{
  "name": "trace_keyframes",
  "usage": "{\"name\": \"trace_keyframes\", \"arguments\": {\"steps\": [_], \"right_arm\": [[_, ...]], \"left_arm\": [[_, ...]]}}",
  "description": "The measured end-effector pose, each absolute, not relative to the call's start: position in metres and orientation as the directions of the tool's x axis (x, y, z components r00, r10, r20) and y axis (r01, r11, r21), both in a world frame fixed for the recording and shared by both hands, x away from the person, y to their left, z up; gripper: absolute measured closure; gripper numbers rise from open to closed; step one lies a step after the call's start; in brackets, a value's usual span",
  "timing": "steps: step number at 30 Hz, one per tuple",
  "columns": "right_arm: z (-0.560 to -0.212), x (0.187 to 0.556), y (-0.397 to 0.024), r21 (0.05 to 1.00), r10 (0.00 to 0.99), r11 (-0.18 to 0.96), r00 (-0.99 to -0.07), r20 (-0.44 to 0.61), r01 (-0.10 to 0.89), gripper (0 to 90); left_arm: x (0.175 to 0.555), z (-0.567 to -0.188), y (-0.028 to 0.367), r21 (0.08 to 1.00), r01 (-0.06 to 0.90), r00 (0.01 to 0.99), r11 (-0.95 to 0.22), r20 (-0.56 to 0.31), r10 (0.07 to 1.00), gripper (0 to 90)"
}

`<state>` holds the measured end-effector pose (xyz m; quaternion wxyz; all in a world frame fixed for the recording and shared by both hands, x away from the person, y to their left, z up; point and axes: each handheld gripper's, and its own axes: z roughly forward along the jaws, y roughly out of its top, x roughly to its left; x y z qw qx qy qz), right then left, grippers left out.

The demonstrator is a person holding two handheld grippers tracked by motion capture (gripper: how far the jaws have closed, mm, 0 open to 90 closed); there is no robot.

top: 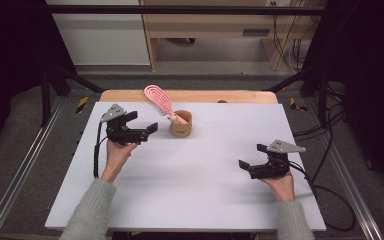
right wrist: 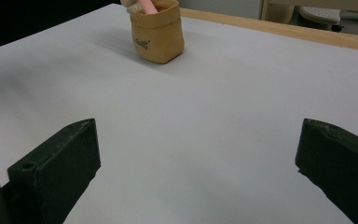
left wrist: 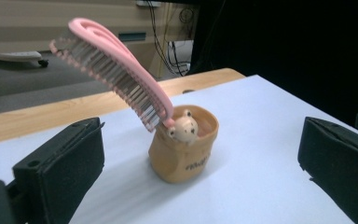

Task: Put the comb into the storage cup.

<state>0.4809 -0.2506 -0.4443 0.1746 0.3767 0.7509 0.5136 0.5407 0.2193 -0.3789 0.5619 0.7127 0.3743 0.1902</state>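
A pink hairbrush [top: 158, 99] stands handle-down in a small tan cup [top: 181, 127] at the back middle of the white table, its head leaning to the left. In the left gripper view the brush [left wrist: 116, 70] tilts over the cup [left wrist: 182, 161], and a little bear face [left wrist: 184, 128] peeks out at the rim. My left gripper [top: 142, 122] is just left of the cup, pointing at it, open and apart from it. My right gripper [top: 252, 156] rests at the right front, open with nothing between its jaws, and the cup [right wrist: 157, 35] lies far ahead of it.
The white table top [top: 190, 195] has a wooden strip [top: 230, 96] along its back edge. Cables [top: 332, 192] trail off the right side. Metal rails [top: 15, 175] run along both sides of the table, and wooden furniture [top: 205, 25] stands behind it.
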Motion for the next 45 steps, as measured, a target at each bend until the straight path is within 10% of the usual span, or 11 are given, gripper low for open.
{"name": "trace_keyframes", "arguments": {"steps": [45], "right_arm": [[-0.446, 0.479, -0.249, 0.911, 0.722, 0.186, -0.680, 0.128, 0.368, 0.1]], "left_arm": [[0.483, -0.436, 0.288, 0.907, 0.390, 0.615, -0.159, -0.128, 0.778, 0.6]]}}
